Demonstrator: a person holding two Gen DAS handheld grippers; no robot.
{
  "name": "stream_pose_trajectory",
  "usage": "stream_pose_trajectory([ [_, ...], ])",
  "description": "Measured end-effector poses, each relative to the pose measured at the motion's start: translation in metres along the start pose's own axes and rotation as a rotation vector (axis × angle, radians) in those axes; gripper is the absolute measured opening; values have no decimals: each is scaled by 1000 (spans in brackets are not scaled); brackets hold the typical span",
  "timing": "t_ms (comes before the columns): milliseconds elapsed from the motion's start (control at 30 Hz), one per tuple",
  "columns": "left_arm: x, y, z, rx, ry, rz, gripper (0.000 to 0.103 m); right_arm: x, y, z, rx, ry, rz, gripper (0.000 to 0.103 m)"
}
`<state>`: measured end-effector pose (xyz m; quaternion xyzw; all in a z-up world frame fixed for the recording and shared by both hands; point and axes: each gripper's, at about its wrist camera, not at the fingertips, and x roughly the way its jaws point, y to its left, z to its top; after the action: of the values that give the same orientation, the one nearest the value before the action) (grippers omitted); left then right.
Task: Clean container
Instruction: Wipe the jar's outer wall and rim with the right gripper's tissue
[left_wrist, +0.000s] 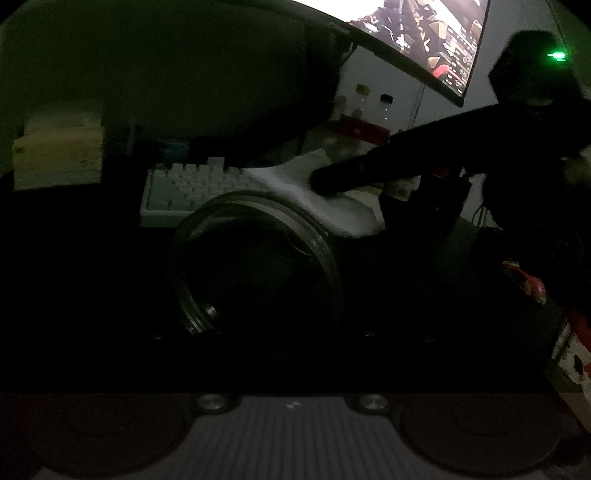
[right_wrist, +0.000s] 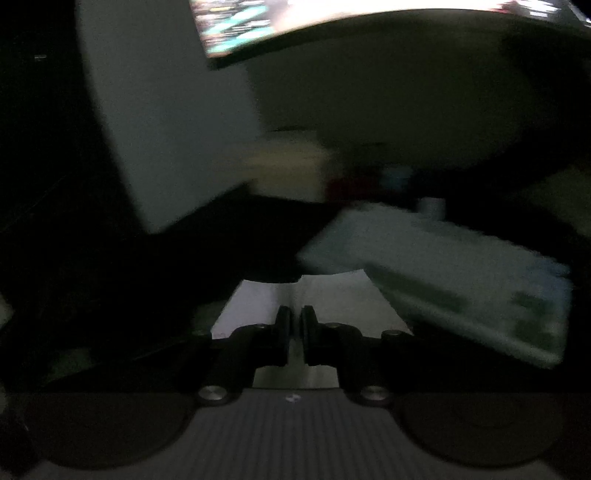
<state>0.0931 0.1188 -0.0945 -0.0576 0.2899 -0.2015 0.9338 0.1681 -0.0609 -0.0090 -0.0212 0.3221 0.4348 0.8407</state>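
The scene is very dark. In the left wrist view a round glass container (left_wrist: 255, 266) with a ribbed rim sits close in front of my left gripper, whose fingers are lost in the dark. My right gripper (left_wrist: 325, 181) reaches in from the right above the container's far rim, shut on a white cloth (left_wrist: 314, 188). In the right wrist view the right gripper (right_wrist: 294, 319) is shut with the white cloth (right_wrist: 332, 295) pinched between its fingers. That view is blurred.
A white keyboard (left_wrist: 192, 188) lies behind the container and shows blurred at the right in the right wrist view (right_wrist: 443, 284). A lit monitor (left_wrist: 424, 33) hangs above. Bottles (left_wrist: 384, 109), a red box (left_wrist: 362, 129) and a pale box (left_wrist: 59, 147) stand at the back.
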Motion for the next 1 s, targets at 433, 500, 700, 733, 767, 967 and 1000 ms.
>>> stream_pose_trajectory([
  [433,-5,-3,-1,15,-10,40,34,5,-34,10,42,7,-185,9],
  [500,-5,-5,-2,24,-12,47,34,4,-27,8,26,6,-145,9],
  [700,-4,-2,-1,7,-15,41,34,6,0,3,-78,-11,-55,9],
  [733,-4,-1,-1,-2,-18,39,34,6,-2,3,-72,-17,-69,9],
  [767,-5,0,-1,-19,-26,33,33,6,-5,3,-59,-20,-95,9],
  [967,-9,-4,-3,4,-100,-24,12,0,-37,1,82,-34,-214,9],
  [1000,-11,-6,-4,13,-112,-53,10,-4,-41,-1,97,-45,-218,9],
])
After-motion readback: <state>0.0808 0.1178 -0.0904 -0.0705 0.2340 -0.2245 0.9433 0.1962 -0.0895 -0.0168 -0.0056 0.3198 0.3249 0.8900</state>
